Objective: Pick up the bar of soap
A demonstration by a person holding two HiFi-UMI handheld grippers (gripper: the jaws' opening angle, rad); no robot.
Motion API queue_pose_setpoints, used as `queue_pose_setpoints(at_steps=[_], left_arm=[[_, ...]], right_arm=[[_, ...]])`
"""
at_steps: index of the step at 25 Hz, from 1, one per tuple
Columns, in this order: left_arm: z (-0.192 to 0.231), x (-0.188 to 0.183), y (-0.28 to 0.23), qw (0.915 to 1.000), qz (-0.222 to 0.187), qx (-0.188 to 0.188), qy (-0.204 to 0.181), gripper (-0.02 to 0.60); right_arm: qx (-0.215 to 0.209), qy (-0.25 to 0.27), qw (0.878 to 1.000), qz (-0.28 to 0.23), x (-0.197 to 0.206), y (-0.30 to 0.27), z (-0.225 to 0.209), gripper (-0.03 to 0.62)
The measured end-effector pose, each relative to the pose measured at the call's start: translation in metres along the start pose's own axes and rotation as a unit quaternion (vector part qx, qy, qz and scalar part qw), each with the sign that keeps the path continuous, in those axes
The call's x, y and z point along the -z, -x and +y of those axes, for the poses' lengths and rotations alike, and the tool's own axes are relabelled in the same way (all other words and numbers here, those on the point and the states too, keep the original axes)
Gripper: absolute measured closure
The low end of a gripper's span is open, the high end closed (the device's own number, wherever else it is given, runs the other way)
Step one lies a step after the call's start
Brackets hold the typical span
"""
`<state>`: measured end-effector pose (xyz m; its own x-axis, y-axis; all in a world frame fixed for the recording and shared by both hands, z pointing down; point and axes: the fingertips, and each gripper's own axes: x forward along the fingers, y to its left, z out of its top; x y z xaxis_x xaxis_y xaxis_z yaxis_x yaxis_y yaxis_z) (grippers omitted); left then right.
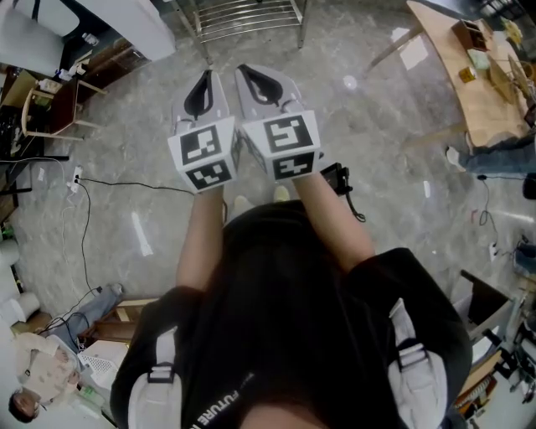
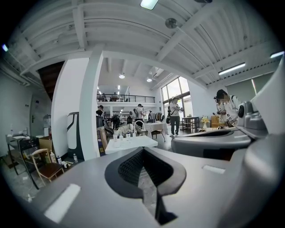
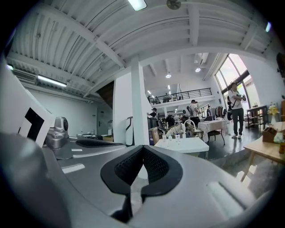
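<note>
Off at ten o'clock from the person stood a wooden chair [image 1: 52, 111], and a black cable [image 1: 126, 184] trailed over the grey marble floor [image 1: 394, 167] from nine o'clock in towards their feet. Both forearms were stretched straight ahead, side by side. The left gripper [image 1: 206, 75] pointed to twelve o'clock, roughly level, with its jaws drawn together so the tips met. Only the dark diamond-shaped hollow behind the tips was open, and nothing sat in it. Just beside it, close enough that the marker cubes all but touched, the right gripper [image 1: 244, 70] was held the same way, its jaws likewise clenched on nothing. Ahead of the two noses, at twelve o'clock, was a metal wire rack [image 1: 251, 15]. Further out along the grippers' line a low white table [image 2: 132, 143] carried a few small bottles, with a white pillar [image 2: 91, 111] at its eleven o'clock and several people standing about in the hall behind. At two o'clock from the person stood a wooden table [image 1: 473, 84] with small items on it. The bar of soap showed in no view — where it lay I could not tell
</note>
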<state>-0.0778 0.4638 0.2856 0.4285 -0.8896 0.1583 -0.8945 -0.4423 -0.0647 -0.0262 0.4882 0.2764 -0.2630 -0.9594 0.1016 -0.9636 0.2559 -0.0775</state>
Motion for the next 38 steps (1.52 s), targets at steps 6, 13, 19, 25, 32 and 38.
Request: queue_pose_setpoints(at_steps=[6, 13, 19, 25, 32, 38], left_arm=[[-0.004, 0.018, -0.011, 0.9998, 0.018, 0.002, 0.009, 0.583], [-0.014, 0.025, -0.018, 0.9995, 0.030, 0.005, -0.010, 0.583], [-0.015, 0.023, -0.012, 0.9996, 0.027, 0.001, -0.005, 0.583], [-0.016, 0.019, -0.001, 0.9997, 0.022, -0.003, -0.010, 0.583], [-0.018, 0.011, 0.009, 0.9998, 0.015, -0.009, -0.012, 0.583], [-0.017, 0.008, 0.013, 0.9998, 0.009, -0.012, -0.014, 0.583]], right_arm=[[-0.005, -0.004, 1.000, 0.013, 0.017, -0.004, -0.006, 0.580], [-0.017, -0.023, 0.999, 0.022, 0.029, -0.006, -0.015, 0.580], [-0.025, -0.016, 0.999, 0.015, 0.024, -0.001, -0.010, 0.580], [-0.032, -0.015, 0.999, 0.008, 0.021, 0.008, -0.004, 0.580], [-0.038, -0.010, 0.999, 0.003, 0.012, 0.016, 0.000, 0.580], [-0.045, -0.010, 0.999, 0.004, 0.011, 0.017, 0.004, 0.580]])
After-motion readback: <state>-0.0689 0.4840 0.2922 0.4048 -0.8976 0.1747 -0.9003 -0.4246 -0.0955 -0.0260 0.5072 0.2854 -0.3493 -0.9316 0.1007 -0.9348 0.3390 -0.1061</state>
